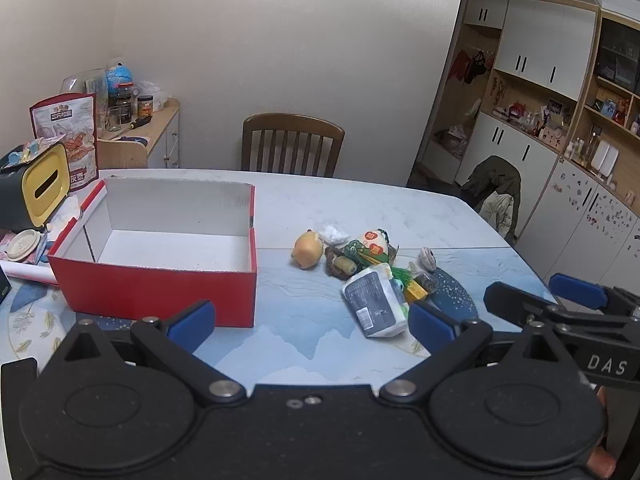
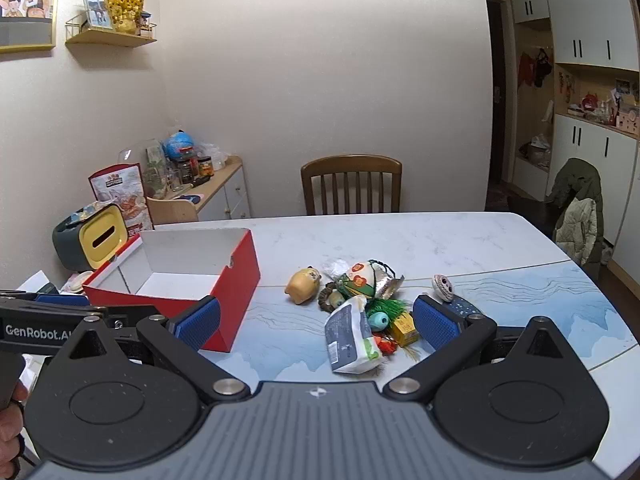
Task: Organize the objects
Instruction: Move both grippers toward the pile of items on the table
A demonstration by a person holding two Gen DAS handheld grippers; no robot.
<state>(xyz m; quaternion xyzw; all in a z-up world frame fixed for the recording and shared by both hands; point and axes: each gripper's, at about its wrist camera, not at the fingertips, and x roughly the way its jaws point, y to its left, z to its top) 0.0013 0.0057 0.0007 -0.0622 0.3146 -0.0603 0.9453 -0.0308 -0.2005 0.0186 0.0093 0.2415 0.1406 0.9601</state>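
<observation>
While both the left gripper (image 1: 312, 320) and right gripper (image 2: 316, 322) stand spread and empty, the soft grey-and-white plastic tissue pack (image 2: 350, 336) probably yields, favouring a hold across its narrow sides.

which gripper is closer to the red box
Left. The left gripper hangs right in front of the red box, one finger by its near wall. The right gripper is off to the box's right, over the pile.
</observation>
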